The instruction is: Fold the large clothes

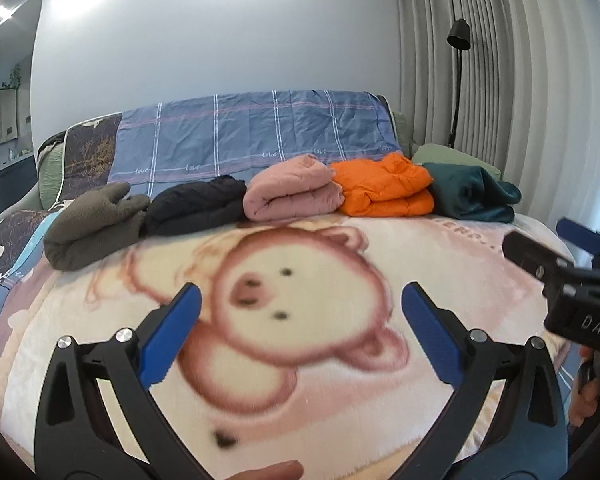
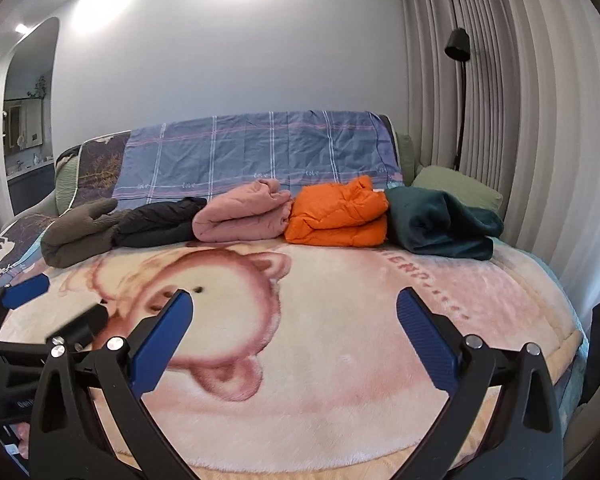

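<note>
Right wrist view: my right gripper (image 2: 294,316) and left gripper (image 1: 300,308) gaped wide, empty, above the bear blanket (image 2: 340,360).

Blanket (image 1: 440,264) under left tool (image 1: 300,292): plush fleece, matt, bear print. Beyond the tool: olive garment (image 1: 92,228) nubbly fleece; orange garment (image 1: 384,190) quilted, slight sheen; teal garment (image 1: 468,192) velvety. Tool arms matt black plastic, blue ribbed pads (image 1: 428,332), bright metal pins.
</note>
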`<action>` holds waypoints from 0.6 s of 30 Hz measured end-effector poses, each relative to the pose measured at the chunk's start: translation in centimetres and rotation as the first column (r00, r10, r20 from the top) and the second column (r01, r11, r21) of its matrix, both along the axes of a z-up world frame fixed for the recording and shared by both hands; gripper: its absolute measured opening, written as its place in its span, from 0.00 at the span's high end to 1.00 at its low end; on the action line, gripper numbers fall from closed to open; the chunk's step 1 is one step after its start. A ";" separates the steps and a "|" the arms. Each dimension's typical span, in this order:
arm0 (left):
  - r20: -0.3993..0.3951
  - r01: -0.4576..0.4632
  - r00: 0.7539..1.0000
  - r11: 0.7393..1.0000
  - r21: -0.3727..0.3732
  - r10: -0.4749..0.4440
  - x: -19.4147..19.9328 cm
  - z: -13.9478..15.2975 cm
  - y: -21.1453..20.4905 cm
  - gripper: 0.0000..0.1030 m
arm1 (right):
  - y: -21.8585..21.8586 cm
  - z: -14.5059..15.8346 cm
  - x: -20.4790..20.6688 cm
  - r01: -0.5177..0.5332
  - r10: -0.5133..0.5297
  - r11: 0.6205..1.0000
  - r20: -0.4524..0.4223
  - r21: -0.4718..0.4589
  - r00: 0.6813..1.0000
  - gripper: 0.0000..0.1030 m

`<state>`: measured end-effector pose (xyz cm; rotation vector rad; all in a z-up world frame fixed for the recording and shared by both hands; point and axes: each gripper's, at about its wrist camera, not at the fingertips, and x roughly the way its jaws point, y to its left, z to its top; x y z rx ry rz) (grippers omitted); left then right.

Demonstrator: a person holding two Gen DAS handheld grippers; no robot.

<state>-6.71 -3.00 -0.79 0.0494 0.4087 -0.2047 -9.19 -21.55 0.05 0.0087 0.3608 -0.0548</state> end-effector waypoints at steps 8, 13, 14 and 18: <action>-0.008 -0.044 0.999 0.999 0.030 0.044 -1.4 0.1 0.3 0.02 | 0.2 0.2 -2.3 0.045 -0.046 0.999 0.051 0.017 0.998 0.01; 0.001 -0.059 0.998 0.997 0.051 0.059 -2.0 0.1 0.0 0.02 | -0.3 0.2 -2.5 0.023 -0.024 0.999 0.028 0.050 0.999 0.01; 0.000 -0.061 0.998 0.997 0.053 0.061 -2.1 0.1 0.0 0.02 | -0.3 0.2 -2.6 0.022 -0.024 0.999 0.027 0.048 0.999 0.01; -0.003 -0.056 0.998 0.997 0.062 0.056 -2.3 0.1 -0.2 0.02 | -0.2 0.2 -2.8 0.012 -0.013 0.999 0.024 0.044 1.000 0.01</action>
